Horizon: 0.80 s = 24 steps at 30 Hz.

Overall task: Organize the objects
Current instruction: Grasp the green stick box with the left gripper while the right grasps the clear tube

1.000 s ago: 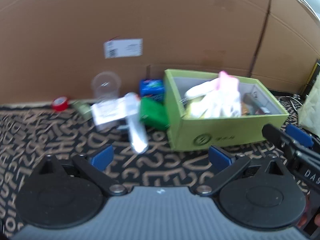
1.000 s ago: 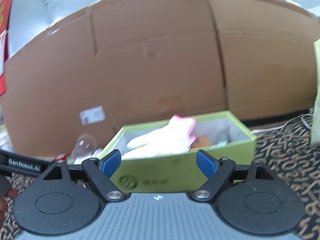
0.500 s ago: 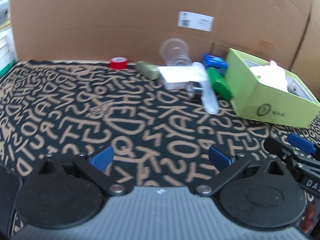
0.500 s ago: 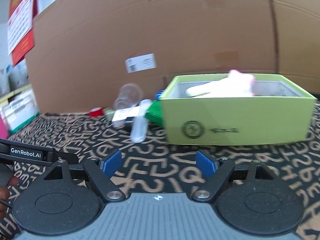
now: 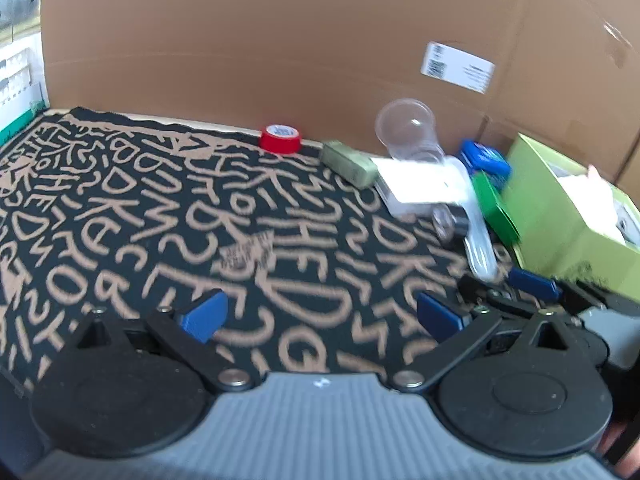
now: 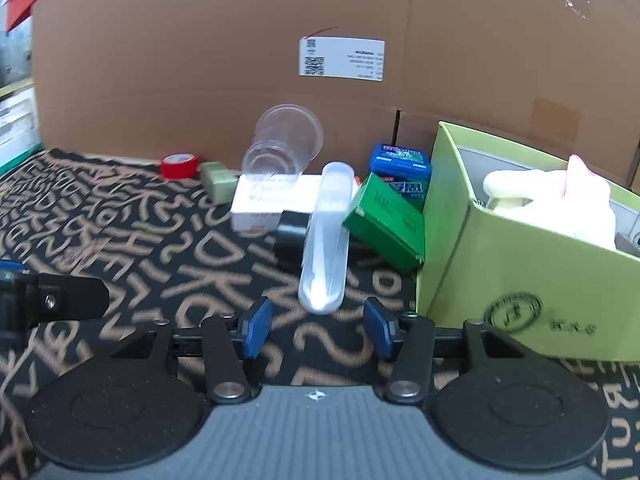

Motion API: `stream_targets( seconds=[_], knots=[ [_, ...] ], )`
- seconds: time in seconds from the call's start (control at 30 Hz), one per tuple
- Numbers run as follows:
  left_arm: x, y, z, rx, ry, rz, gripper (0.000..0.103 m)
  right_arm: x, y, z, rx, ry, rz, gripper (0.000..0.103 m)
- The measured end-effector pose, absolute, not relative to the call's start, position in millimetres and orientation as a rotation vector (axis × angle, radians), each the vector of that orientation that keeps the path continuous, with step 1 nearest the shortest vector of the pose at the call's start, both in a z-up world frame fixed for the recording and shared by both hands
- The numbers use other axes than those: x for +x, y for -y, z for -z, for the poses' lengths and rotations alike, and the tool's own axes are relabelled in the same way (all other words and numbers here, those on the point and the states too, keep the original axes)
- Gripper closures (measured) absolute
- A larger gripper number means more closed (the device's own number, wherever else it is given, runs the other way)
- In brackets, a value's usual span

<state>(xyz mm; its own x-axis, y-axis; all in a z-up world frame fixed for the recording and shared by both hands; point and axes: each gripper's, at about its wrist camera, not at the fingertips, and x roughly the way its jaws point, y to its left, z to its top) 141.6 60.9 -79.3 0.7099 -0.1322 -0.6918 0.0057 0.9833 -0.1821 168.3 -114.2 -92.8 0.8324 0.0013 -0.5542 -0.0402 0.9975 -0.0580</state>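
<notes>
We see right tool [image 6: 316, 330] closing, nothing between pads, clear plastic tube [image 6: 325, 240] just ahead beside green box [image 6: 386, 222]; left tool [image 5: 320, 316] spread, empty.

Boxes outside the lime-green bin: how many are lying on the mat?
4: olive box by the red tape, white box, green box leaning against the bin, blue box behind. Others may be hidden.

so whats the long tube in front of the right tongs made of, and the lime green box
The long tube looks like clear, slightly frosted plastic: the patterned mat shows through it and its rounded end catches a soft glare. The lime green box looks like matte cardboard or paperboard: flat folded walls, a sharp corner crease, a printed round logo and no shine.
</notes>
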Motion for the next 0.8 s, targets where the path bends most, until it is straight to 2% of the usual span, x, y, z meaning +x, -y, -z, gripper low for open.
stream_targets(
  seconds=[0.03,0.13,0.43,0.6,0.67,0.73,0.8],
  knots=[
    [151,-63,80,-0.195,-0.782,0.072,0.000,173,114,92,-0.065,-0.587,-0.017,0.049],
    [181,-64,80,-0.235,-0.785,0.036,0.000,182,116,94,-0.055,-0.597,-0.026,0.073],
    [276,-59,88,-0.263,-0.775,-0.036,0.000,127,123,94,-0.023,-0.590,-0.120,0.073],
    [309,-45,96,-0.232,-0.796,-0.025,0.009,112,126,95,0.006,-0.593,-0.122,0.073],
    [314,-39,96,-0.185,-0.794,-0.007,0.020,111,125,96,0.003,-0.594,-0.123,0.073],
    [312,-39,95,-0.173,-0.807,0.044,0.052,110,126,95,0.008,-0.596,-0.129,0.073],
    [306,-39,95,-0.123,-0.814,0.074,0.071,109,127,95,0.017,-0.599,-0.136,0.073]
  ],
)
